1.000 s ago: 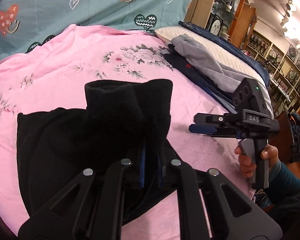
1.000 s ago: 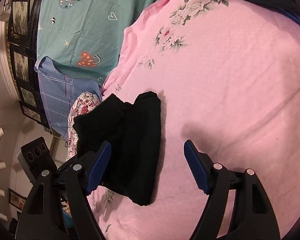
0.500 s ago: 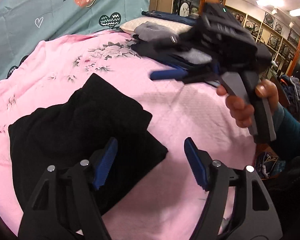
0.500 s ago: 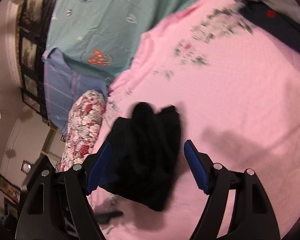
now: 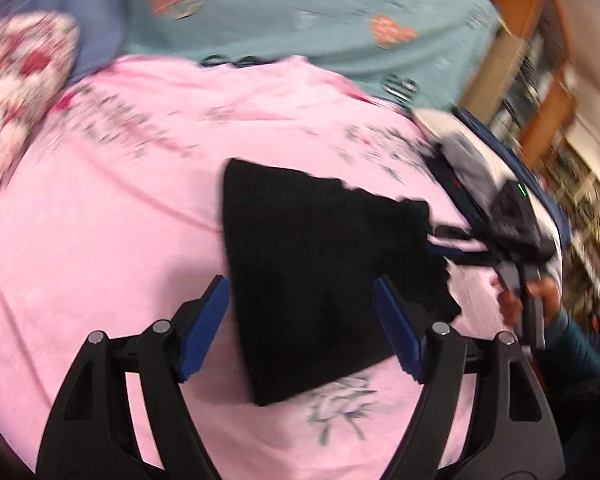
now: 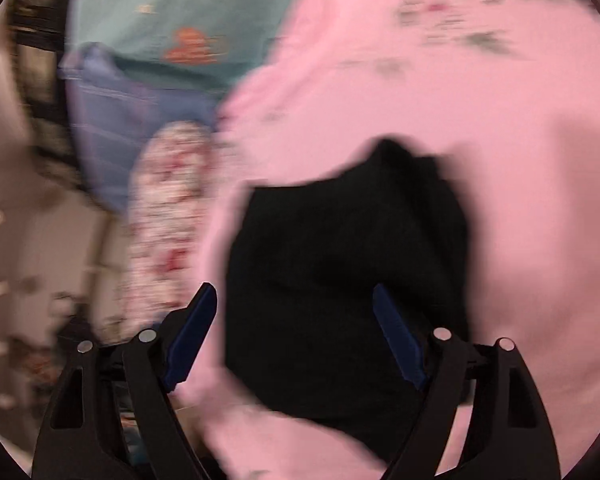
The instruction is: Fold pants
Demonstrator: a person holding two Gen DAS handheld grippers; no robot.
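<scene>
Left hand-held gripper [image 5: 300, 328] wide now, let go of the black pants [image 5: 320, 272] a moment ago. Right hand-held gripper [image 6: 294, 336] wide too, at 3 o'clock. Pants flat on pink bed [image 5: 100, 240], folded small. Looks nearly done.

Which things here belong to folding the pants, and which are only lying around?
Belong to the job:
black pants
left claw, open
right claw, open

Only lying around:
pink sheet
floral pillow
teal heart blanket
clothes pile
</scene>
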